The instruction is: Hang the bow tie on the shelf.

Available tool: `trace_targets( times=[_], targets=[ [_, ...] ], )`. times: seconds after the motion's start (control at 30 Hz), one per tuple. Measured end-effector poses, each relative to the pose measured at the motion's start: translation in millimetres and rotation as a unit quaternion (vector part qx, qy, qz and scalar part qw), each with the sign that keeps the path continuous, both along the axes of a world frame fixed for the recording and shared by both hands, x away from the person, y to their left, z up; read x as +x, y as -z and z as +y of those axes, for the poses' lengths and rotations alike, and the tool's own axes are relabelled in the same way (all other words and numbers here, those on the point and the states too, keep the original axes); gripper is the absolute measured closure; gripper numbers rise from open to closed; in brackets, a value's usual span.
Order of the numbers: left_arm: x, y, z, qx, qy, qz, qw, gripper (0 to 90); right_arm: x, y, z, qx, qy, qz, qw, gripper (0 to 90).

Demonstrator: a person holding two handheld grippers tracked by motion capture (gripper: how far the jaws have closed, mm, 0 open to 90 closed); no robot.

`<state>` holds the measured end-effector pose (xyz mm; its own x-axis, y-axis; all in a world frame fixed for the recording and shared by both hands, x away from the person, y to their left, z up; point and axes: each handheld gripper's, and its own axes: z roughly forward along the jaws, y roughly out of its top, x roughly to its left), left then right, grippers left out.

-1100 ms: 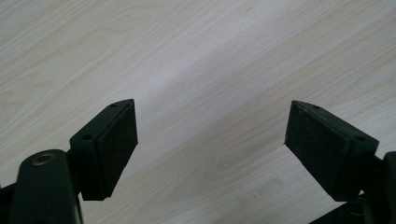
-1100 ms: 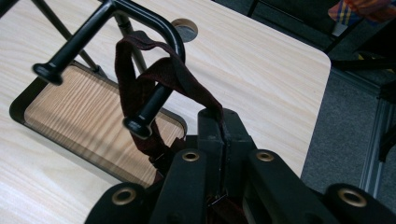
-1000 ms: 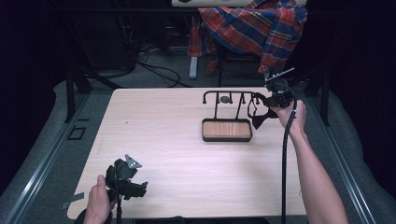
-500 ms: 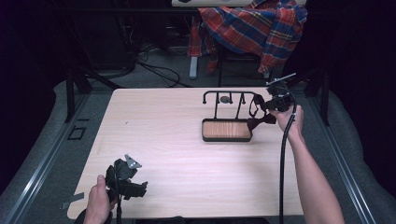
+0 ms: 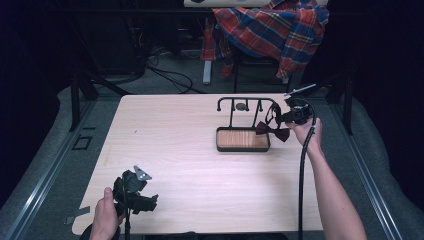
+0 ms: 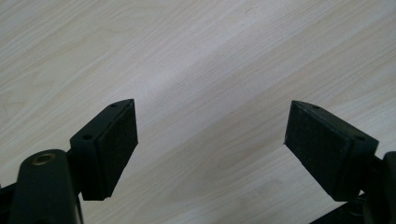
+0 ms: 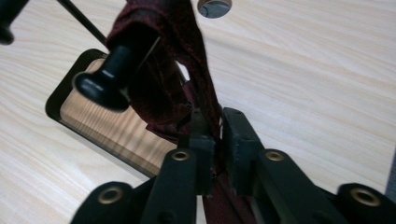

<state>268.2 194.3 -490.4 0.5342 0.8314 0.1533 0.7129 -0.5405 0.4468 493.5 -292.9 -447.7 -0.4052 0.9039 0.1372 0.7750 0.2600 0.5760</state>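
Right hand-held gripper [image 5: 285, 119], high view: at the far right end of a black rack [image 5: 245, 100], pinching the strap of a dark red bow tie [image 5: 272, 131] looped over the rack's end peg, bow dangling beside the wooden tray [image 5: 242, 140]. Left hand-held gripper [image 5: 137, 195] parked at the table's [image 5: 175, 150] near edge, out of the way.

Left gripper view: pads spread wide, nothing between, bare table [image 6: 210, 60] below.

Right gripper view: jaws just easing apart, a narrow gap, strap [image 7: 217, 135] between them, knobbed peg [image 7: 105, 84] through the loop, likely letting it hang.
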Motion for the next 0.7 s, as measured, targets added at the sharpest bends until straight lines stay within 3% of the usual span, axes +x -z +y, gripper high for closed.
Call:
trace_targets(
  times=[0.23, 0.33, 0.5, 0.7],
  targets=[
    [-0.3, -0.1, 0.3, -0.001, 0.0, -0.001, 1.0, 17.3, -1.6, -1.0, 1.6, 0.003, -0.005, -0.003, 1.0, 74.9],
    [-0.3, -0.1, 0.4, -0.002, 0.0, -0.001, 1.0, 17.3, -4.5, -4.5, 0.6, 0.007, -0.012, -0.011, 0.9998, 59.1],
    [-0.3, -0.2, 0.2, -0.002, 0.001, -0.002, 1.0, 17.3, -10.8, -12.5, 0.0, 0.0, -0.023, -0.014, 0.9996, 46.8],
    [-0.4, -0.2, 0.0, -0.001, 0.001, -0.002, 1.0, 17.3, -25.1, -24.3, -2.3, 0.013, -0.046, -0.017, 0.9987, 31.4]
  ],
)
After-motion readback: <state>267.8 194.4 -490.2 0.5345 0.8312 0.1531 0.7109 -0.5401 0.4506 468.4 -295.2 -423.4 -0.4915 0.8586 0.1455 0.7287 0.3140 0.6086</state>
